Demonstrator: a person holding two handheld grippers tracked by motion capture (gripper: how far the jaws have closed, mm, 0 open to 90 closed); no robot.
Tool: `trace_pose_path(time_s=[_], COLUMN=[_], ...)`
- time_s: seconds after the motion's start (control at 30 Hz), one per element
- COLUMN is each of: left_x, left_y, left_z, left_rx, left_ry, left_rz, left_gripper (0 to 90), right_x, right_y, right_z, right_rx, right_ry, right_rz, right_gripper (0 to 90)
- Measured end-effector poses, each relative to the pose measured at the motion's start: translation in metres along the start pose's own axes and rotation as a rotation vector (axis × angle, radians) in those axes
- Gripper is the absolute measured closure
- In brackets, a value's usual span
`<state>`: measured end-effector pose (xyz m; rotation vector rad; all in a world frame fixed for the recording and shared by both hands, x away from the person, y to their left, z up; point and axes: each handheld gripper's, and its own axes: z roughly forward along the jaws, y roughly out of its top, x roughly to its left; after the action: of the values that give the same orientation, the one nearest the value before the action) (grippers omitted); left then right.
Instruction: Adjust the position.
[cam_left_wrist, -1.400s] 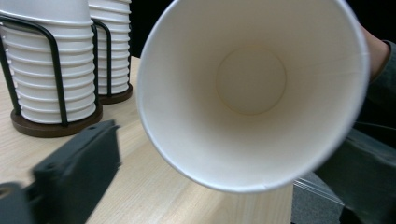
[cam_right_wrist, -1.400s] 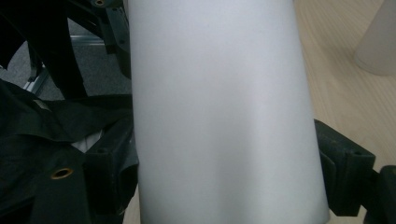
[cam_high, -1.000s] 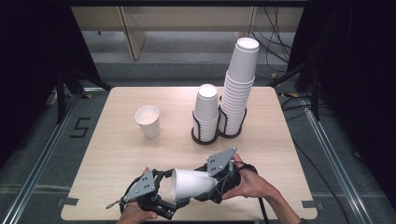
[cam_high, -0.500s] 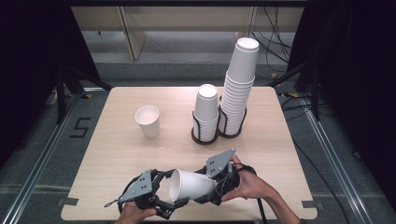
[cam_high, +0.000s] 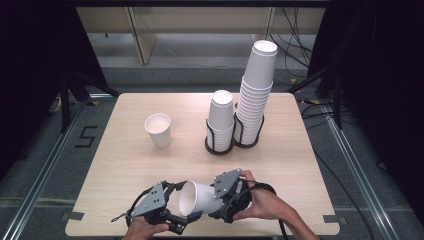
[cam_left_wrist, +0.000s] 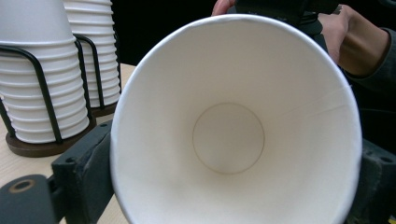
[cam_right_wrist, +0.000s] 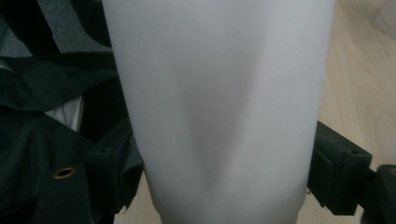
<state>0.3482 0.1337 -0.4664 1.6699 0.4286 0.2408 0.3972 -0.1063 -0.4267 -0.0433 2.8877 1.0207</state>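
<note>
Paper cup (cam_high: 196, 198) is held on its side low over the table's (cam_high: 125, 165) near edge, its rim pinched by the left gripper (cam_high: 186, 220) whose jaws have just been closing, its body clamped by the right gripper (cam_high: 220, 204). Its empty white inside is seen in the left gripper view, beside two racked cup stacks (cam_left_wrist: 42, 70). An upright cup (cam_high: 158, 130) stands well apart.

Lone cup (cam_high: 158, 129) left of two racked stacks (cam_high: 220, 120).

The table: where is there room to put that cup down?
Bare wood lies left of the upright cup, and between it and the held cup. The right edge of the table is bare too. Crowded: around the two cup stacks.
</note>
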Motion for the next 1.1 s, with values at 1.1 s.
trace_pose_path(time_s=[1.1], left_x=[0.001], left_y=[0.001], left_z=[0.000], left_rx=[-0.128], left_ry=[0.025], left_rz=[-0.127], left_gripper=[8.7], right_x=[-0.002], right_y=[-0.006], right_z=[0.014], right_rx=[-0.254], right_ry=[0.064], right_rz=[0.105], right_gripper=[24.7])
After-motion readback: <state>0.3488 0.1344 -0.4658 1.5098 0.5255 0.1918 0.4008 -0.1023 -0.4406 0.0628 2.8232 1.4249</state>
